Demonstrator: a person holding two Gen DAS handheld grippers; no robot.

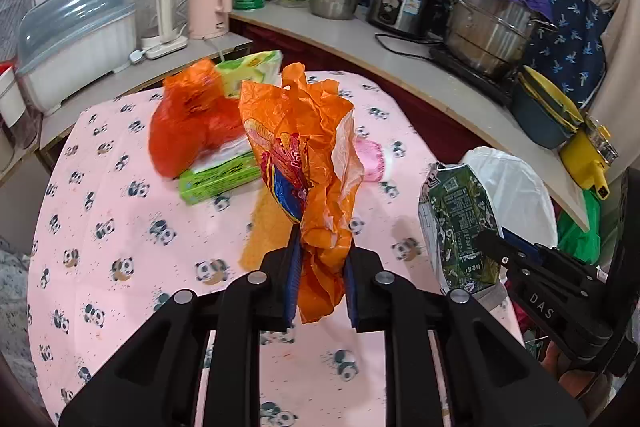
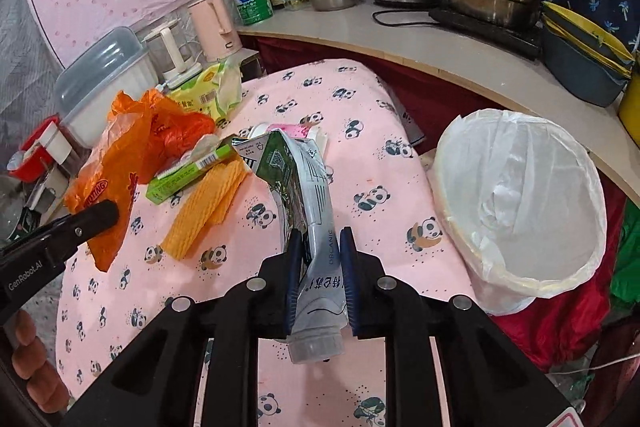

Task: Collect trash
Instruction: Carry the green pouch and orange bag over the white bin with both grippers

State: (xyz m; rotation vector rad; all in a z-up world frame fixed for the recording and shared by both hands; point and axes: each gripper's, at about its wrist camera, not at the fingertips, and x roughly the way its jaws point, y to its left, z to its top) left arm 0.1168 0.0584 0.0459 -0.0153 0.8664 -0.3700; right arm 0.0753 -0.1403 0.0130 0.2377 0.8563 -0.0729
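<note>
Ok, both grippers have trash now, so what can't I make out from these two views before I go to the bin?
- Bin bottom: right wrist view, white liner hides it; left wrist view, crushed carton covers most of the bin.
- Red bag: left wrist view, motion-blurred; contents unclear.
- Pink item: left wrist view, orange bag hides most of it.
- Carton cap end: right wrist view, contents not visible.

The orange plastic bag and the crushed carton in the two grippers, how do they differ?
The orange plastic bag is thin, crinkled film printed red and blue; the crushed carton is stiff board, green and grey, with a screw cap. The left gripper holds the bag; the right gripper holds the carton near its cap end. The bag bunches loosely upward; the carton is flattened and bent. Both are clamped and lifted off the panda tablecloth.
</note>
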